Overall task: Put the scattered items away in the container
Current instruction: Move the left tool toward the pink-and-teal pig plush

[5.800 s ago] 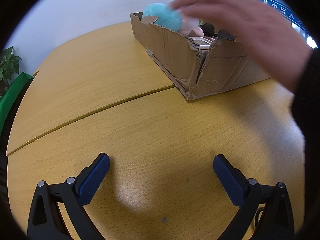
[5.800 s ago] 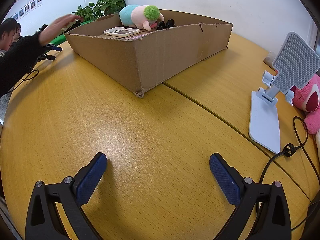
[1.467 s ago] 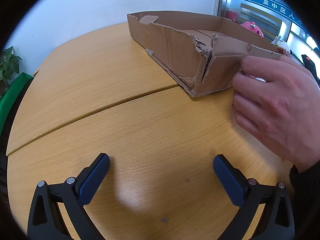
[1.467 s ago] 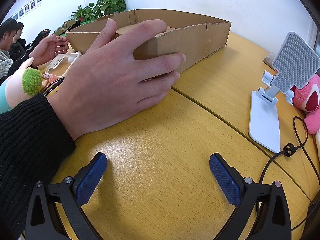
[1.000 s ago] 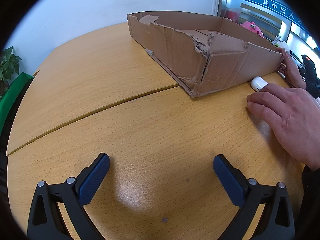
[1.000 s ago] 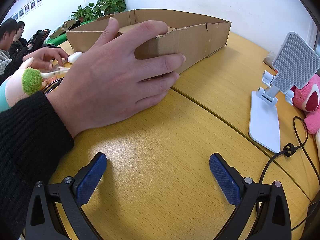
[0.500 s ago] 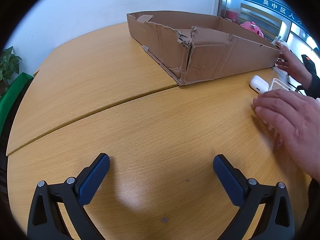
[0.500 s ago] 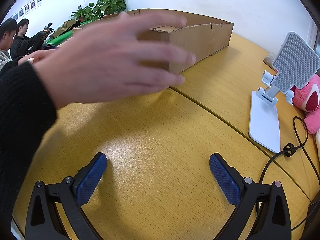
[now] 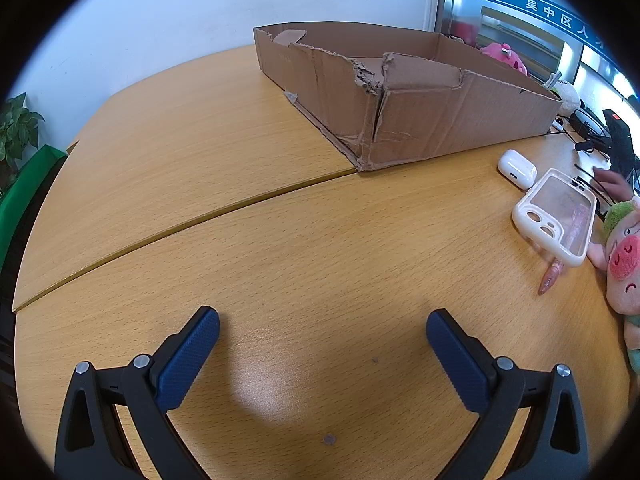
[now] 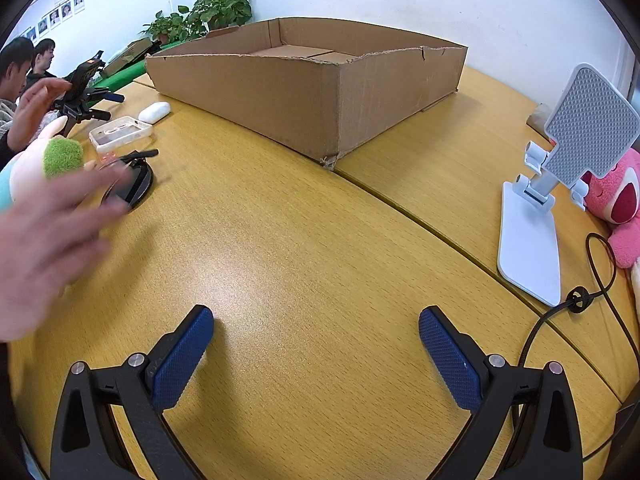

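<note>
Wooden round table (image 9: 280, 248), white wall behind, seam running across the top. Cardboard box (image 9: 420, 120) sits past the seam, long axis running away from my left gripper (image 9: 322, 354) toward upper right, torn corner pointing at me. In right wrist view the same box (image 10: 304, 92) shows a near corner toward my right gripper (image 10: 316, 344), interior looks empty.

Both grippers rest low over bare tabletop, jaws spread wide, nothing between the blue pads (image 9: 188, 356).

Scattered items lie to the right of the left gripper, well apart from it: white earbud case (image 9: 517, 168) near the box's front wall, clear phone case (image 9: 554, 216) just beside it with camera cutouts toward me, pinkish pen (image 9: 551, 276) poking out from under it, tip toward me, plush pig (image 9: 622, 256) at the frame edge. Right view has them far left: earbud case (image 10: 154, 112), phone case (image 10: 120, 132), plush (image 10: 44, 164), a dark glossy item (image 10: 132, 184), maybe sunglasses, partly hidden by a blurred hand (image 10: 48, 248).

Versus 5.8 s ago: box was full of these items, now emptied onto the table. Versus 0.5 s ago: the hand has pulled back out of left view and dropped lower left in right view; the box is unmoved since then.

White phone stand (image 10: 560, 184), pink plush (image 10: 618, 196) and black cable (image 10: 576, 294) at right.
</note>
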{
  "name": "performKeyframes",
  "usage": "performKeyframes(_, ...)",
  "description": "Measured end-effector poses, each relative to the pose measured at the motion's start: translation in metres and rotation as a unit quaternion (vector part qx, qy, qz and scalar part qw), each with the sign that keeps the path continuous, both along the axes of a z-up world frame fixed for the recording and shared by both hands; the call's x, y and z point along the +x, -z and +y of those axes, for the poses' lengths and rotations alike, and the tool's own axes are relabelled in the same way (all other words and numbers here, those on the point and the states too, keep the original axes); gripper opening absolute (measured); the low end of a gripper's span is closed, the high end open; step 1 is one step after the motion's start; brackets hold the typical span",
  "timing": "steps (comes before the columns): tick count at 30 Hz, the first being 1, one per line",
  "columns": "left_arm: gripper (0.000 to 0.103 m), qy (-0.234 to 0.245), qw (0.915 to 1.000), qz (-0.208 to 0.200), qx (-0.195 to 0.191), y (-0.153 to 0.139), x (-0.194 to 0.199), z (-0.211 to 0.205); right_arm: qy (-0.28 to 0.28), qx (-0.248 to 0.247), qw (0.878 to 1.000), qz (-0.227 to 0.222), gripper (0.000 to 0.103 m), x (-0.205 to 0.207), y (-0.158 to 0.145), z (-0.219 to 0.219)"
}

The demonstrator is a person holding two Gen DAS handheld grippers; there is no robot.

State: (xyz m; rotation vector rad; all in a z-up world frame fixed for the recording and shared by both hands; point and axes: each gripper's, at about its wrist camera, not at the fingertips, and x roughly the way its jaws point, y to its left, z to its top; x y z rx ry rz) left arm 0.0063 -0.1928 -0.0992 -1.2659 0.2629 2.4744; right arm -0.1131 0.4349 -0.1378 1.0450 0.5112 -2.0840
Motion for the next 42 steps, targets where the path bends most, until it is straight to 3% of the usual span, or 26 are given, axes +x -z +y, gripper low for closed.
performKeyframes(12,0.103,0.0,1.0,0.001,-0.002,0.001,-0.002,-0.001,0.0,0.0,1.0,0.0,0.103,0.0,0.0,0.0)
performKeyframes(22,0.103,0.059,0.9982,0.001,-0.002,0.018,0.038,0.029,0.0,0.0,1.0,0.0,0.103,0.0,0.0,0.0)
performKeyframes(25,0.103,0.04,0.9992,0.001,-0.001,0.02,0.035,0.04,0.003,0.0,1.0,0.0,0.103,-0.003,0.001,-0.004)
performKeyframes(29,0.103,-0.001,1.0,0.002,0.0,0.022,0.03,0.047,0.065,0.001,0.998,0.001,0.103,-0.002,0.002,-0.017)
performKeyframes(36,0.103,-0.037,0.9993,-0.002,0.0,0.021,0.039,0.054,0.132,0.0,0.991,0.001,0.103,0.038,0.002,-0.048)
performKeyframes(39,0.102,-0.043,0.9985,0.028,0.019,0.003,0.063,0.071,0.163,0.0,0.987,0.001,0.103,0.053,0.002,-0.055)
performKeyframes(42,0.102,-0.011,0.993,0.093,0.072,-0.046,0.105,0.095,0.181,0.0,0.983,0.002,0.103,0.063,0.001,-0.06)
